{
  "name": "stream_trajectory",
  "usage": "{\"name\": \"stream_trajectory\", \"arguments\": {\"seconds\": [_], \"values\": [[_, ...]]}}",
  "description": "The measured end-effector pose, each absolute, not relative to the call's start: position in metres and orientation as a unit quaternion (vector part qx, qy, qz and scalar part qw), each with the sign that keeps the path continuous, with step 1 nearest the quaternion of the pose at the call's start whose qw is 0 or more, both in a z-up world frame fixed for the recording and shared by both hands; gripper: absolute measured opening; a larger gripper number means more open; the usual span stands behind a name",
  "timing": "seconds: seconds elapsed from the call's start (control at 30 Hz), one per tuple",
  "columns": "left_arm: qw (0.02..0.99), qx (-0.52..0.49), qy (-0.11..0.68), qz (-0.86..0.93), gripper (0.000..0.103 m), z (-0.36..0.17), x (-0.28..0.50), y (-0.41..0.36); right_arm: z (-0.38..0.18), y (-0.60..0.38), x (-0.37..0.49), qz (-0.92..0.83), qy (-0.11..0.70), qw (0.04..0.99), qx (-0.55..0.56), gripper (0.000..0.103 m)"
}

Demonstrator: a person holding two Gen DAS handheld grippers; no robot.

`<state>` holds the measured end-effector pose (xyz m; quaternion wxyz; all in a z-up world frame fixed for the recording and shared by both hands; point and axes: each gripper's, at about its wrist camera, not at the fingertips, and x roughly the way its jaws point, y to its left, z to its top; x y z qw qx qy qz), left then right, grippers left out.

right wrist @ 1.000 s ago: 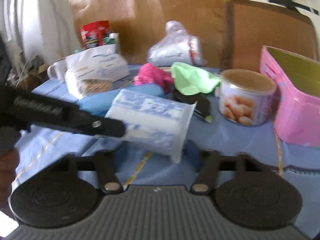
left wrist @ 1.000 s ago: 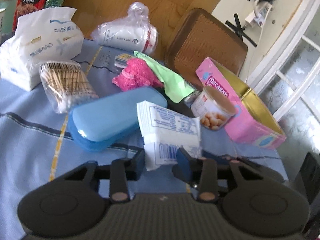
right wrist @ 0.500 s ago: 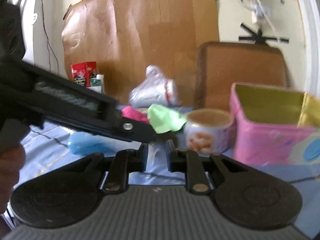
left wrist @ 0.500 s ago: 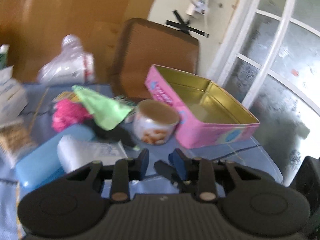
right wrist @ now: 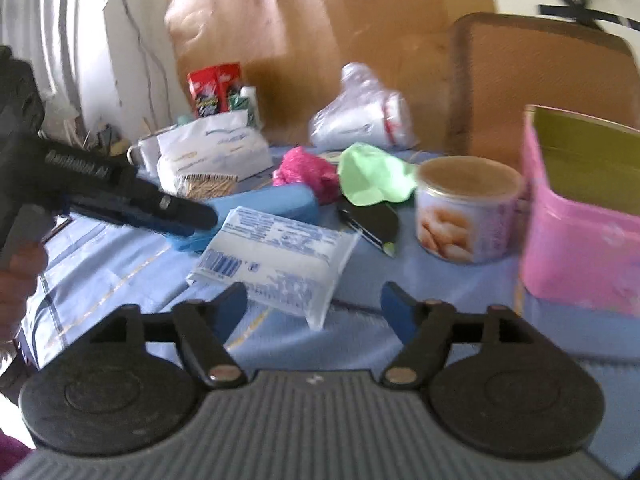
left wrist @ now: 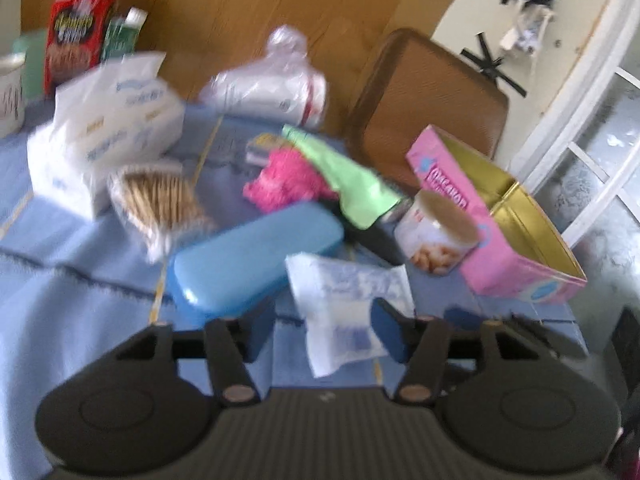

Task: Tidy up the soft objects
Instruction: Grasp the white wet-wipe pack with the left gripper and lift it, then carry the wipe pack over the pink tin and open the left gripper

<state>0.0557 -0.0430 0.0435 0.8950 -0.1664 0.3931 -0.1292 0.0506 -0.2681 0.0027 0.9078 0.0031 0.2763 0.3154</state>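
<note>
Counted on the desk [left wrist: 72, 280]: one small tissue pack [right wrist: 276, 258], one large tissue bag [left wrist: 108, 128], one bundle of cotton swabs [left wrist: 160, 200], one blue case [left wrist: 252, 256], one pink fluffy item [left wrist: 280, 180], one green cloth [left wrist: 352, 184], one can [right wrist: 466, 208], one pink tin [left wrist: 516, 248], one clear-wrapped white bundle [left wrist: 272, 88], one red carton [left wrist: 76, 28].

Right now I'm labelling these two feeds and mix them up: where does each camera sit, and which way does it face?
Left wrist: on the left hand-held gripper, looking down across the blue tablecloth at the white plastic tissue packet; its open fingers show.
Right wrist: on the right hand-held gripper, facing that packet; its open fingers, the left gripper and a hand show.
Shared: the packet, pink open tin box.
</note>
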Motion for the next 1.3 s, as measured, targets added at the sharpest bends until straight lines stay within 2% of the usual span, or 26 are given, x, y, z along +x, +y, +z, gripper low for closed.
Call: {"name": "stream_trajectory", "arguments": {"seconds": [0.03, 0.07, 0.1, 0.17, 0.2, 0.43, 0.6, 0.83, 0.9, 0.93, 0.97, 1.0, 1.03, 1.3], "values": [[0.891, -0.172, 0.399, -0.132, 0.074, 0.040, 0.059, -0.045, 0.002, -0.262, 0.054, 0.323, 0.280, 0.904, -0.008, 0.079], [0.887, -0.176, 0.403, -0.137, 0.076, 0.037, 0.065, -0.046, 0.001, -0.254, 0.059, 0.332, 0.281, 0.900, -0.023, 0.080], [0.886, -0.175, 0.405, -0.141, 0.073, 0.035, 0.068, -0.050, 0.000, -0.248, 0.063, 0.337, 0.282, 0.898, -0.035, 0.085], [0.880, -0.169, 0.418, -0.151, 0.042, 0.028, 0.076, -0.060, -0.006, -0.234, 0.071, 0.358, 0.296, 0.884, -0.053, 0.084], [0.875, -0.163, 0.430, -0.150, 0.039, 0.024, 0.079, -0.066, -0.010, -0.229, 0.071, 0.369, 0.298, 0.878, -0.055, 0.081], [0.900, -0.106, 0.372, -0.199, 0.039, 0.069, 0.069, -0.113, 0.009, -0.259, 0.039, 0.301, 0.209, 0.930, -0.041, 0.078], [0.909, -0.057, 0.325, -0.255, 0.042, 0.105, 0.091, -0.187, 0.034, -0.315, 0.035, 0.218, 0.137, 0.965, -0.050, 0.078], [0.898, -0.060, 0.319, -0.296, 0.041, 0.113, 0.139, -0.280, 0.043, -0.396, 0.070, 0.096, 0.124, 0.987, -0.037, 0.078], [0.897, -0.060, 0.325, -0.294, 0.041, 0.108, 0.146, -0.294, 0.038, -0.413, 0.083, 0.063, 0.129, 0.989, -0.029, 0.072], [0.898, -0.060, 0.326, -0.290, 0.041, 0.105, 0.149, -0.299, 0.037, -0.419, 0.090, 0.047, 0.132, 0.990, -0.030, 0.073], [0.897, -0.061, 0.329, -0.289, 0.041, 0.102, 0.150, -0.300, 0.033, -0.424, 0.097, 0.028, 0.136, 0.990, -0.031, 0.079], [0.895, -0.064, 0.330, -0.292, 0.043, 0.100, 0.147, -0.296, 0.030, -0.430, 0.101, 0.012, 0.142, 0.989, -0.034, 0.092], [0.896, -0.065, 0.326, -0.296, 0.043, 0.100, 0.143, -0.293, 0.026, -0.433, 0.104, 0.001, 0.146, 0.989, -0.036, 0.094], [0.913, -0.076, 0.285, -0.281, 0.047, 0.107, 0.106, -0.222, 0.030, -0.435, 0.086, -0.005, 0.107, 0.994, 0.039, 0.093]]}}
